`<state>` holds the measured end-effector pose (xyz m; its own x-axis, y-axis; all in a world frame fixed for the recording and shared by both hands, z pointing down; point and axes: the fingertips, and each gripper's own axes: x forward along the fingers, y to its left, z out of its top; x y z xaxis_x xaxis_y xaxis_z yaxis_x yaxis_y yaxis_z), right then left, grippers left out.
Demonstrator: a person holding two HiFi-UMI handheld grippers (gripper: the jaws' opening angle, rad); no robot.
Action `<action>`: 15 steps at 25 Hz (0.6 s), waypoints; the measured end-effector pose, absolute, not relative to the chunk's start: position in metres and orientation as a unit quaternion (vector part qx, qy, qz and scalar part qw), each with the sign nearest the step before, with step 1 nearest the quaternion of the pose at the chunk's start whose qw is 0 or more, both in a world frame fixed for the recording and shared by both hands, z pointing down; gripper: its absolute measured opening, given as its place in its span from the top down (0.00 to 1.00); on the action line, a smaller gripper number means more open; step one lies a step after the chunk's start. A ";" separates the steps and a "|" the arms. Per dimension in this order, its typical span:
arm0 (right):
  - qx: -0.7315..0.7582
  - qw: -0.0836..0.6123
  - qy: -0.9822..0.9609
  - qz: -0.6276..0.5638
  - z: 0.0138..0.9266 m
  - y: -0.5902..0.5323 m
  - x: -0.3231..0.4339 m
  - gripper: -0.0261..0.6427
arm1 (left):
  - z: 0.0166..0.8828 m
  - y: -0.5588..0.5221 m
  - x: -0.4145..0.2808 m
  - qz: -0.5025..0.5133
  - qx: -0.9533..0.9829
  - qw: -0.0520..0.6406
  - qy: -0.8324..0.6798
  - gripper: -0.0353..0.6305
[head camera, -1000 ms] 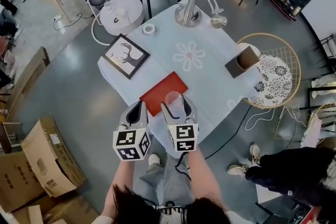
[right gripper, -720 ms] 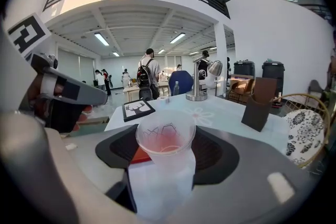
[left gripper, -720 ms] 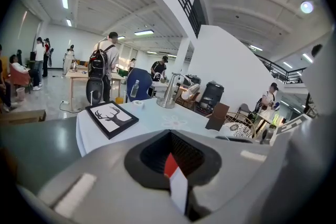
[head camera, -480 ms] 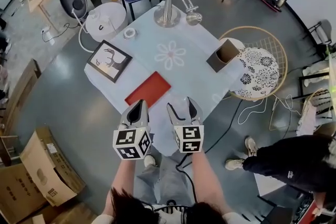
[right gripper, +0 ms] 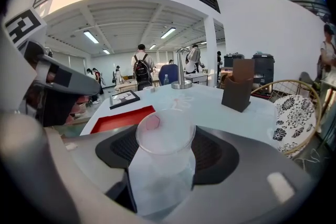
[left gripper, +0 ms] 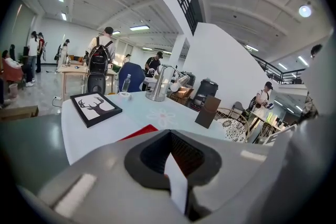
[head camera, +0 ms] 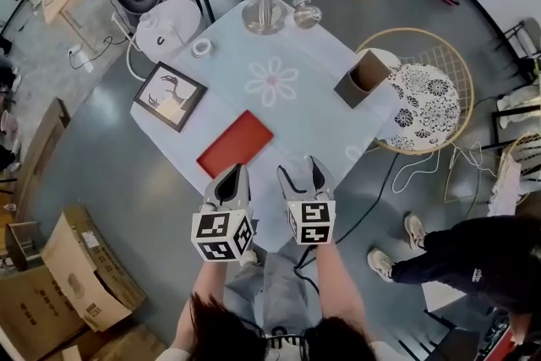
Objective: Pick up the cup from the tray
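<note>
My right gripper [head camera: 298,178] holds a clear plastic cup [right gripper: 165,136] upright between its jaws, shut on it, hanging over the near corner of the white table [head camera: 296,110]. The cup's rim faces up in the right gripper view, where the right gripper [right gripper: 165,165] wraps its lower body. The red tray [head camera: 235,143] lies flat on the table just ahead and left of the grippers, with nothing on it. My left gripper [head camera: 232,182] hangs beside the right one, shut on nothing; in the left gripper view its jaws [left gripper: 173,165] meet, and the tray [left gripper: 137,132] peeks above them.
On the table stand a framed deer picture [head camera: 169,95], a brown box [head camera: 362,79], a metal lamp [head camera: 264,13] and a tape roll [head camera: 201,46]. A wicker chair [head camera: 427,106] sits at the right, a standing person [head camera: 473,266] near it. Cardboard boxes [head camera: 76,266] lie at the left.
The right gripper has lifted the cup off the tray and drawn it back toward the person. The left gripper drew back with it. The tray now lies bare.
</note>
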<state>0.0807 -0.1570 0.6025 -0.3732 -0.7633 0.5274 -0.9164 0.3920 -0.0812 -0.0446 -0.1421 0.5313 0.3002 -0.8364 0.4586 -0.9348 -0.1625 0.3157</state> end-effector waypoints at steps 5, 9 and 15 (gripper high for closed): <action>0.523 0.208 -0.805 0.188 0.614 -0.160 0.080 0.46 | 0.536 -0.145 -0.046 0.095 0.760 0.275 -0.581 0.95; 0.531 0.203 -0.802 0.182 0.616 -0.160 0.081 0.45 | 0.536 -0.147 -0.050 0.100 0.763 0.267 -0.581 0.95; 0.540 0.226 -0.791 0.178 0.625 -0.155 0.086 0.44 | 0.532 -0.142 -0.048 0.098 0.772 0.263 -0.571 0.95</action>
<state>0.0856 -0.1553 0.6246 -0.3147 -0.7734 0.5503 -0.9347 0.3535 -0.0377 -0.0476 -0.1416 0.5318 0.3296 -0.8293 0.4512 -0.9322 -0.2102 0.2948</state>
